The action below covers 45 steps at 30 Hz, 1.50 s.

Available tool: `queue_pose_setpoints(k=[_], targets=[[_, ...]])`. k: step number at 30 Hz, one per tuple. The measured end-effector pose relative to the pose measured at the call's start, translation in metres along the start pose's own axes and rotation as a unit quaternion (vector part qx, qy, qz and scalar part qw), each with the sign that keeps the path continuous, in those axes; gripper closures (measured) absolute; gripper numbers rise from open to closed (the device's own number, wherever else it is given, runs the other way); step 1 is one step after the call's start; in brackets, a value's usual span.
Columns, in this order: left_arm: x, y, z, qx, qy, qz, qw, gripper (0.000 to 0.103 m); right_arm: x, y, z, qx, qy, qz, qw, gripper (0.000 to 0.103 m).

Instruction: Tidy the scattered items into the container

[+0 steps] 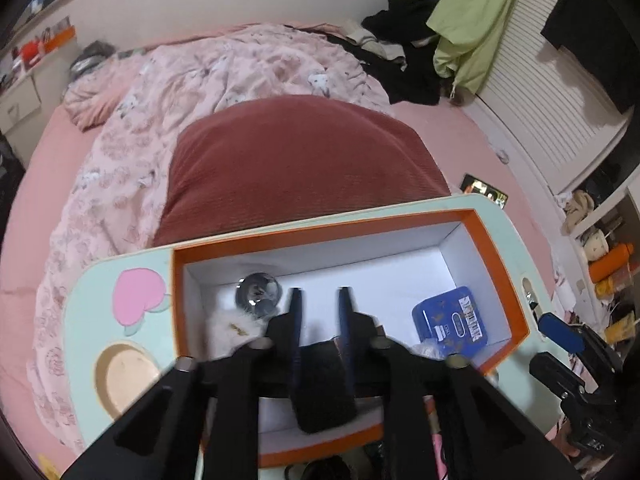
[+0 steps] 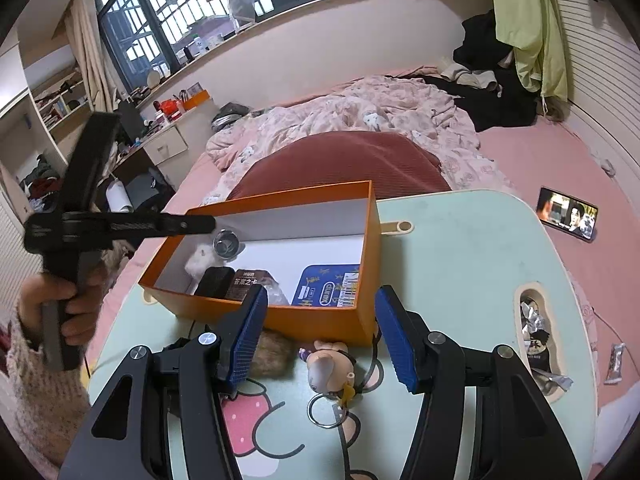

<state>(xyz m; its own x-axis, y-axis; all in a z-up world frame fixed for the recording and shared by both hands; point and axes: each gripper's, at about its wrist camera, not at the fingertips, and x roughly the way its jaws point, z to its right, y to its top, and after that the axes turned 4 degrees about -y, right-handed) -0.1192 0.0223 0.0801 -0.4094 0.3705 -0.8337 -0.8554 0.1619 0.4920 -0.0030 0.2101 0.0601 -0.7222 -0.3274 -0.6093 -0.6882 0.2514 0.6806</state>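
An open orange cardboard box [image 2: 320,320] with a white lining stands on the pale green surface [image 2: 460,260], a small cartoon-printed table set on a pink bed [image 2: 580,288]. In the box lie a round silvery glass piece [image 2: 226,244], a white fluffy ball [image 2: 198,260], a black pouch [image 2: 214,280], a brown card pack [image 2: 246,284] and a flat blue packet [image 2: 328,288].

The left hand-held gripper [image 2: 210,224], gripped by a hand [image 2: 68,304] in a knitted sleeve, hangs over the box's left end. Its jaws are drawn almost together with nothing between them.

The right hand-held gripper [image 2: 322,296] stands about half open and empty. It is poised above a small pink pig keychain figure [image 2: 330,364] and a brown furry tuft [image 2: 274,354]. Both lie on the surface just outside the box's near wall.
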Motion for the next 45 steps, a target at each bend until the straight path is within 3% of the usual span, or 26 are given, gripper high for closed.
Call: queue_pose_setpoints(k=[2, 3, 5, 6, 10, 15, 18, 20, 23, 29, 35, 41, 45], targets=[[0.006, 0.0, 0.002, 0.005, 0.012, -0.008, 0.9999, 0.094, 0.0, 0.0, 0.001, 0.002, -0.001, 0.001, 1.0, 0.045], [0.01, 0.001, 0.002, 0.006, 0.03, -0.01, 0.9995, 0.087, 0.0, 0.0, 0.002, 0.003, -0.001, 0.001, 1.0, 0.045], [0.013, 0.002, 0.0, 0.001, 0.055, -0.007, 0.9985, 0.053, 0.0, 0.0, 0.002, 0.004, 0.0, 0.001, 1.0, 0.045], [0.014, 0.004, -0.002, -0.001, 0.065, -0.002, 0.9979, 0.052, 0.0, 0.0, 0.002, 0.004, 0.0, 0.0, 1.0, 0.045], [0.03, 0.008, -0.01, 0.012, 0.136, -0.014, 0.9906, 0.054, 0.002, 0.0, 0.003, 0.006, 0.007, -0.005, 1.0, 0.045], [0.045, 0.009, -0.006, 0.04, 0.142, -0.037, 0.9883, 0.056, 0.005, -0.001, 0.003, 0.007, 0.007, -0.008, 1.0, 0.045], [0.052, 0.007, -0.001, 0.059, 0.159, -0.05, 0.9843, 0.063, 0.006, -0.002, 0.003, 0.009, 0.008, -0.009, 1.0, 0.045], [0.052, 0.005, 0.001, 0.07, 0.175, -0.05, 0.9808, 0.074, 0.006, -0.002, 0.004, 0.009, 0.008, -0.009, 1.0, 0.045], [0.048, 0.006, -0.002, 0.071, 0.174, -0.043, 0.9813, 0.087, 0.007, -0.003, 0.004, 0.011, 0.009, -0.01, 1.0, 0.045], [0.045, 0.007, 0.004, 0.068, 0.152, -0.036, 0.9854, 0.085, 0.01, -0.006, 0.001, 0.011, 0.009, -0.016, 1.0, 0.045], [0.066, 0.003, 0.013, 0.085, 0.161, -0.078, 0.9801, 0.076, 0.01, -0.007, -0.003, 0.013, 0.012, -0.021, 1.0, 0.045], [0.064, 0.005, 0.01, 0.074, 0.155, -0.068, 0.9827, 0.079, 0.01, -0.008, -0.001, 0.017, 0.012, -0.02, 1.0, 0.045], [0.045, 0.003, 0.014, 0.076, 0.138, -0.031, 0.9871, 0.079, 0.009, -0.008, 0.0, 0.019, 0.012, -0.02, 1.0, 0.045]])
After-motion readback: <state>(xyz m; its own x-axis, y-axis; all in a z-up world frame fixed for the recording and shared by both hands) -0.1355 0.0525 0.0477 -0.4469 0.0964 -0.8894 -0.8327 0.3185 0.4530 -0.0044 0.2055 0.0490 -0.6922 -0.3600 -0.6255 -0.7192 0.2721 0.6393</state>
